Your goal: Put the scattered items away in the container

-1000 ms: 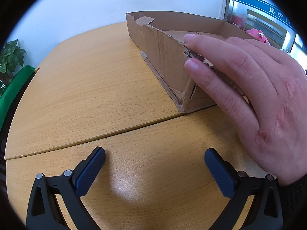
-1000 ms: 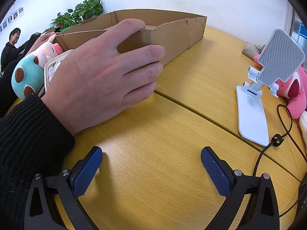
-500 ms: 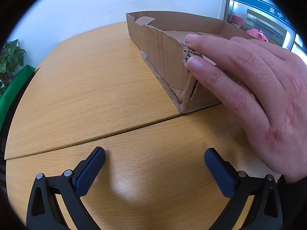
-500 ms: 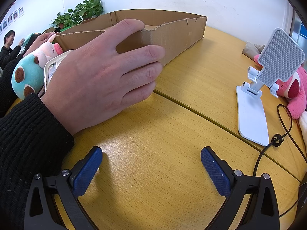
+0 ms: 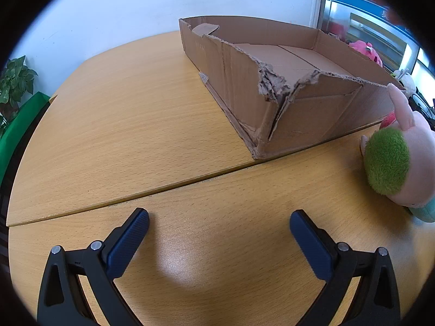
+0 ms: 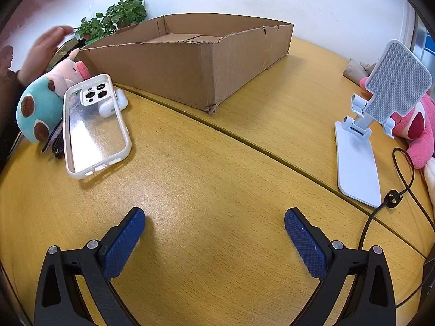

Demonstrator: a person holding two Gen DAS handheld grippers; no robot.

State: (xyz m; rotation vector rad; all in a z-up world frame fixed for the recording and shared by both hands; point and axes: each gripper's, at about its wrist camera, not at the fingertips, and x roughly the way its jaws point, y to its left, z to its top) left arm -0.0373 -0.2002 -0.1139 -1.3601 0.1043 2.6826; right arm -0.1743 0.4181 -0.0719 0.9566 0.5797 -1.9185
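A shallow torn cardboard box (image 5: 299, 114) stands on the wooden table, its floor bare; it also shows in the right wrist view (image 6: 195, 65). My left gripper (image 5: 218, 225) is open and empty, low over the table in front of the box. My right gripper (image 6: 214, 225) is open and empty too. In the right wrist view a clear phone case (image 6: 93, 127), a white earbud case (image 6: 112, 104) and a pink-and-teal plush (image 6: 43, 103) lie at the left; the plush also shows in the left wrist view (image 5: 399, 163). A white phone stand (image 6: 361, 146) stands at the right.
A pink plush (image 6: 416, 127) lies behind the stand, and a black cable (image 6: 394, 198) runs along the right edge. A blurred hand (image 6: 43, 51) hovers at the far left. Potted plants (image 6: 114, 19) stand behind the box. A seam crosses the table.
The hand that rested on the box's near corner has lifted away to the far left. The phone case, earbud case and plush now show. Neither gripper has moved.
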